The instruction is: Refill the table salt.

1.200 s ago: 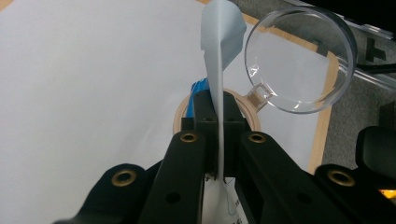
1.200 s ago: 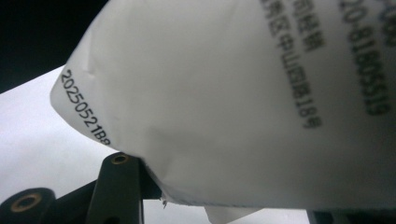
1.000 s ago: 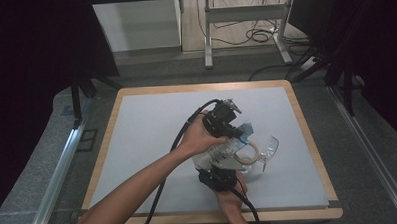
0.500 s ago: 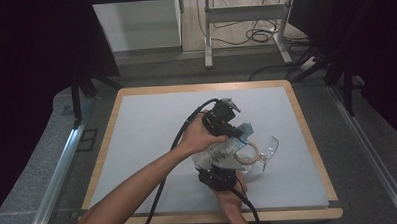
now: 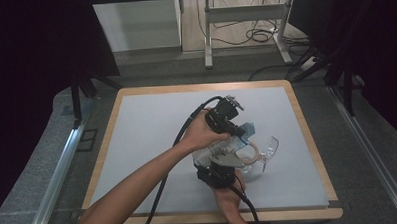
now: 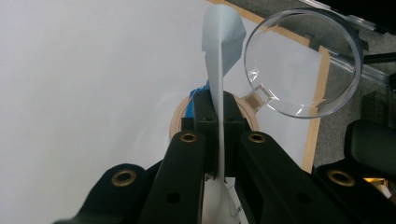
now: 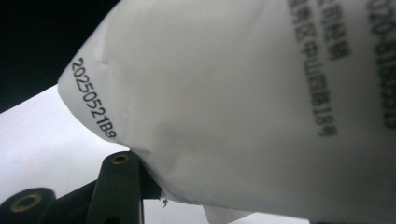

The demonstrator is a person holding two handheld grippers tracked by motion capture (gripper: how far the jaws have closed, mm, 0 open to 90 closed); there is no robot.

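Observation:
A white printed bag [image 5: 215,150] is held between both grippers over a clear jar with a tan rim [image 5: 251,155] and a hinged clear lid [image 5: 271,146] swung open to the right. My left gripper [image 5: 235,132] comes from above and is shut on the bag's thin flat top edge [image 6: 219,56], edge-on between its jaws. Below it lie the jar's rim [image 6: 176,122] and the open lid [image 6: 303,65]. My right gripper [image 5: 219,172] grips the bag's body from the near side. The bag's printed face [image 7: 243,93] rests over one black jaw at lower left.
The work surface is a pale mat in a wooden frame [image 5: 200,87]. Black cables [image 5: 182,137] trail from both grippers toward the near edge. A metal rail [image 5: 63,161] runs along the left and dark curtains stand on both sides.

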